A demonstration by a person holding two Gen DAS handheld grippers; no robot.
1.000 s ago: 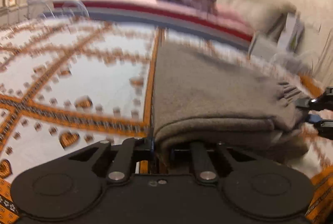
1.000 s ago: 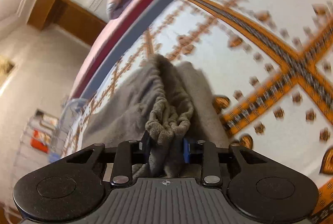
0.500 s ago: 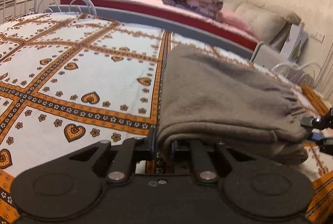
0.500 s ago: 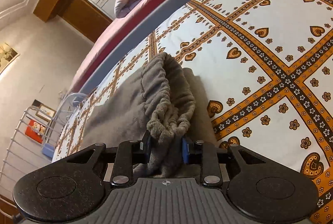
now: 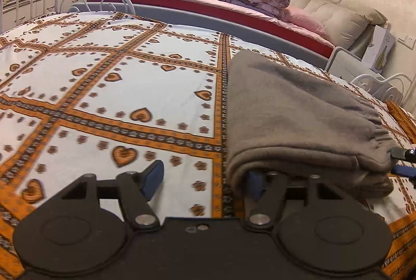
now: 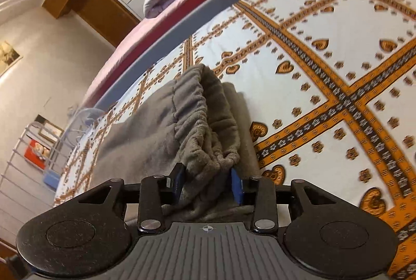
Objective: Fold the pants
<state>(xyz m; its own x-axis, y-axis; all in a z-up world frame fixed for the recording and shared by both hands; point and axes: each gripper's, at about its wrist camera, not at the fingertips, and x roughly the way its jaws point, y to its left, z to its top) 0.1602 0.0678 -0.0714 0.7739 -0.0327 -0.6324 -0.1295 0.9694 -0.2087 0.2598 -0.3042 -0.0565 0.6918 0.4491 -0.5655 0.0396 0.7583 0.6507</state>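
Lying folded, pants (image 5: 299,118) beside bare bedspread (image 5: 130,87)

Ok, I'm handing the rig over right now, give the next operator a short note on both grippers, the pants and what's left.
Left gripper: jaws opening, nothing pinched; one pad is clear over the bedsheet, the other tucked under the folded edge of the pants.
Right gripper: jaws opening, elastic waistband bunched between the pads.
Grey pants: lying on the bed in a folded stack.
Done: the fold looks laid down.
Left: probably back both grippers out, then tidy the waistband end or fold once more if needed.
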